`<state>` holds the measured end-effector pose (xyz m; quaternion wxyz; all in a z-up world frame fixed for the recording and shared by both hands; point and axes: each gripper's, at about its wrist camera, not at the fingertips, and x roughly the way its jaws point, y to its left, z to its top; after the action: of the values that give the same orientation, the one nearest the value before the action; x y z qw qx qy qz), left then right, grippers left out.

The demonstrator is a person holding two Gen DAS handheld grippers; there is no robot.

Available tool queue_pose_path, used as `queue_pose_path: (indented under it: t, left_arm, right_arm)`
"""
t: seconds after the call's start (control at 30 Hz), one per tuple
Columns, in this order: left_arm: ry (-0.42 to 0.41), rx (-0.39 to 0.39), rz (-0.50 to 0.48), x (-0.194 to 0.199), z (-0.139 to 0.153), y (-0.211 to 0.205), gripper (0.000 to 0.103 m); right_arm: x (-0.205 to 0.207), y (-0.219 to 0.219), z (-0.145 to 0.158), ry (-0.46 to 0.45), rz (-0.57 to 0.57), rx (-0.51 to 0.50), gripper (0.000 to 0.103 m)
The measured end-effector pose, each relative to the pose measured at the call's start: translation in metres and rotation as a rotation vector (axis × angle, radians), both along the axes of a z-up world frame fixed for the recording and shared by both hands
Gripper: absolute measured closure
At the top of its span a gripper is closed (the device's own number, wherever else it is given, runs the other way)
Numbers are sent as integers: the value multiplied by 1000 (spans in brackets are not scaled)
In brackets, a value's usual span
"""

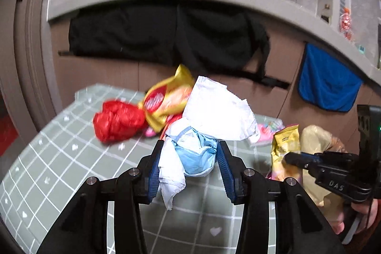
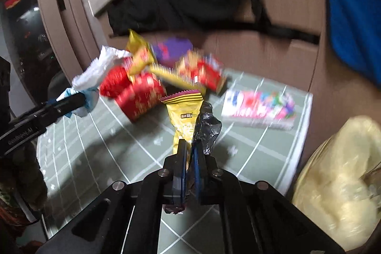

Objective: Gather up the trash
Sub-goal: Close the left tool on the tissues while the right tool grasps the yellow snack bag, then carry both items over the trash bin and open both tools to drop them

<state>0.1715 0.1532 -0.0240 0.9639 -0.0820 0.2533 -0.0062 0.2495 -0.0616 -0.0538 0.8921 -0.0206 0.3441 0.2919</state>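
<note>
A: What is held by the left tongs (image 1: 190,158)?
B: A wad of white tissue and blue wrapping (image 1: 197,149) is clamped between half-closed jaws and carried clear of the surface (image 1: 59,158).

A: And the right tongs (image 2: 189,154)?
B: They are pinched nearly shut on a yellow snack packet (image 2: 184,116), its long axis pointing straight away from the jaws; a scrap of black plastic (image 2: 208,130) is caught beside it.

A: Where is the remaining trash?
B: It is seen ahead of both tongs, at the far end of the green checked cloth: a red crumpled wrapper (image 1: 116,120), a yellow-red packet (image 1: 166,99), a pink box (image 2: 259,108). The left tongs are judged nearer the red wrapper.

A: And beyond?
B: Brown cabinet fronts (image 1: 273,92), black cloth and a blue towel (image 1: 328,85) are seen.
</note>
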Motion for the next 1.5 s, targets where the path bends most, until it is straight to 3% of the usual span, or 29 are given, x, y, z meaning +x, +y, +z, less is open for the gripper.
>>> queue_pose_path:
  t: [0.27, 0.43, 0.6, 0.97, 1.27, 1.5]
  left_arm:
    - [-138, 63, -29, -1, 54, -57, 58]
    - [-183, 54, -135, 8, 75, -114, 58]
    - [-187, 56, -252, 27, 78, -180, 58]
    - [-98, 42, -430, 72, 50, -280, 58]
    - [13, 4, -467, 100, 17, -303, 58]
    - [48, -16, -479, 116, 5, -311, 58]
  right_arm:
    - [-23, -56, 75, -197, -77, 57, 97]
    - [-40, -114, 111, -301, -185, 51, 97]
    - [-50, -168, 125, -354, -296, 0, 97]
    - [-33, -255, 108, -321, -453, -17, 97]
    - [-14, -278, 71, -234, -484, 8, 97]
    - [-4, -281, 53, -195, -475, 7, 97]
